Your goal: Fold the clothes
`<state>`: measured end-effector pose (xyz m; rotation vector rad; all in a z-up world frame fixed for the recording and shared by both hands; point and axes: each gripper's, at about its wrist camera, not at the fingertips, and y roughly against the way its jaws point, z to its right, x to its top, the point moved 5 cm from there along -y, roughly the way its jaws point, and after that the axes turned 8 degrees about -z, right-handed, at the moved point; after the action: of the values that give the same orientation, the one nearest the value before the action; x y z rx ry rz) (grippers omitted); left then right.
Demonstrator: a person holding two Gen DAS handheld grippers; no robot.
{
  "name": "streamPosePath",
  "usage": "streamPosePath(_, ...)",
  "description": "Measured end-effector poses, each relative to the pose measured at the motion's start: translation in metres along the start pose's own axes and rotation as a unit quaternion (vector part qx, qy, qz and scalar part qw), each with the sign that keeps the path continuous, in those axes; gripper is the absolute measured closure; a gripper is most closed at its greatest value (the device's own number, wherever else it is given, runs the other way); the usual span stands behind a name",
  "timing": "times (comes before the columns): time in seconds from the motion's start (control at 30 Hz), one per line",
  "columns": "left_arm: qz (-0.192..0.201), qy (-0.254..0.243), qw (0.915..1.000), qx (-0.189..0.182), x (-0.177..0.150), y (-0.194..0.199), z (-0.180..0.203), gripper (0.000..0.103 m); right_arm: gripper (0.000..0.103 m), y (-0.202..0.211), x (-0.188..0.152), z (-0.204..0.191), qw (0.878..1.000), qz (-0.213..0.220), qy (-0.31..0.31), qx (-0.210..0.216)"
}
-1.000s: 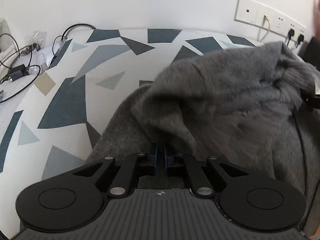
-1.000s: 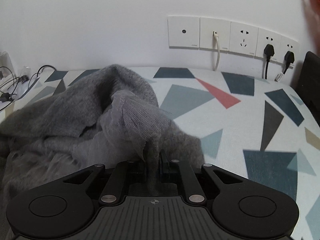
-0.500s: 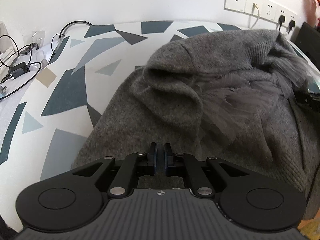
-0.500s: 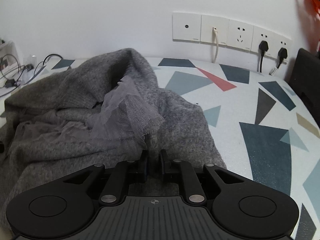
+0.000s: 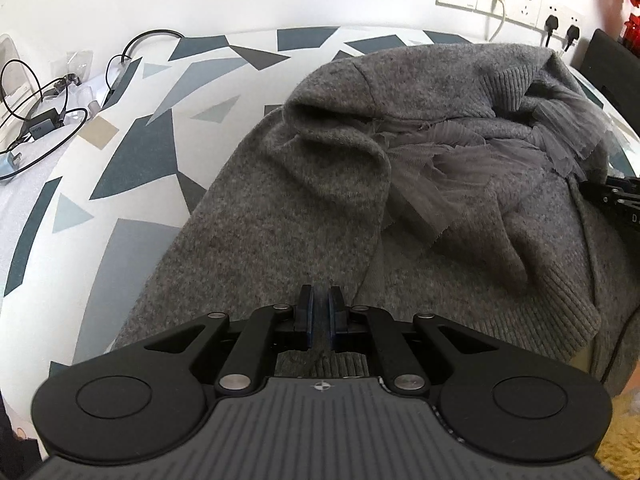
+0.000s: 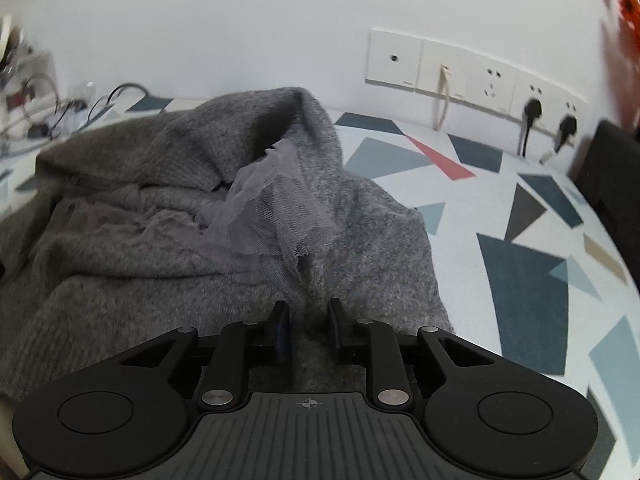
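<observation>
Since a second ago the gray sweater (image 5: 288, 208) has come down from its raised bunch and now lies spread lower across the patterned tabletop (image 5: 132, 168), and my right gripper (image 6: 307, 320) has let its jaws part; they are opening, with the knit and a strip of the tulle trim (image 6: 272, 216) between them but no longer pressed. My left gripper (image 5: 320, 308) is nearly closed, clamped on the near hem of the sweater.

I see no containers anywhere on the surface.

The sweater takes up the middle of the table, one thick fold rolled over on itself, the sheer trim crumpled on top. From the left camera, the right gripper's black linkage shows at the sweater's right edge. To the far left lie tangled black cables (image 5: 44, 120) and a small adapter, well apart from the garment. On the wall behind sits a row of outlet plates (image 6: 476, 76), with one pale cord and two black plugs (image 6: 532, 110) in them. A dark object (image 6: 612, 176) stands at the table's right end.

One garment, two grippers.
</observation>
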<state>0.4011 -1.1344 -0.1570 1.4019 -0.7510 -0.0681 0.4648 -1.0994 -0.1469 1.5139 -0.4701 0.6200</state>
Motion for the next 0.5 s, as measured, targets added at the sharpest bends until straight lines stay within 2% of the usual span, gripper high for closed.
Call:
streamPosePath(0.07, -0.002, -0.001, 1.0000, 0.000, 0.000, 0.000, 0.000, 0.095, 0.079, 0.000, 0.002, 0.001, 1.000, -0.003, -0.004, 0.003)
streamPosePath(0.13, -0.002, 0.001, 1.0000, -0.001, 0.002, -0.002, -0.001, 0.092, 0.069, 0.003, 0.007, 0.001, 1.000, -0.003, -0.008, 0.005)
streamPosePath(0.17, 0.000, 0.000, 1.0000, -0.002, 0.003, -0.002, -0.001, 0.088, 0.053, 0.007, 0.011, 0.000, 1.000, 0.003, -0.006, 0.002)
streamPosePath(0.2, 0.002, -0.004, 1.0000, -0.001, 0.004, -0.002, -0.001, 0.082, 0.032, 0.011, 0.015, 0.000, 1.000, 0.009, -0.004, -0.001)
streamPosePath(0.23, 0.002, -0.010, 0.9999, 0.005, 0.006, -0.003, 0.000, 0.075, 0.026, 0.015, 0.019, -0.001, 1.000, 0.015, -0.003, -0.004)
streamPosePath(0.3, -0.007, -0.023, 0.9993, 0.030, 0.009, -0.006, 0.001, 0.002, 0.024, 0.027, 0.029, -0.002, 0.999, 0.042, 0.005, -0.007)
streamPosePath(0.4, 0.000, -0.031, 0.9987, 0.040, 0.015, -0.003, 0.005, 0.004, 0.018, 0.050, 0.047, 0.003, 0.996, 0.090, 0.003, -0.007)
streamPosePath(0.5, 0.025, -0.054, 0.9974, 0.041, 0.025, 0.003, 0.013, 0.004, 0.010, 0.071, 0.067, 0.013, 0.990, 0.140, -0.011, 0.016)
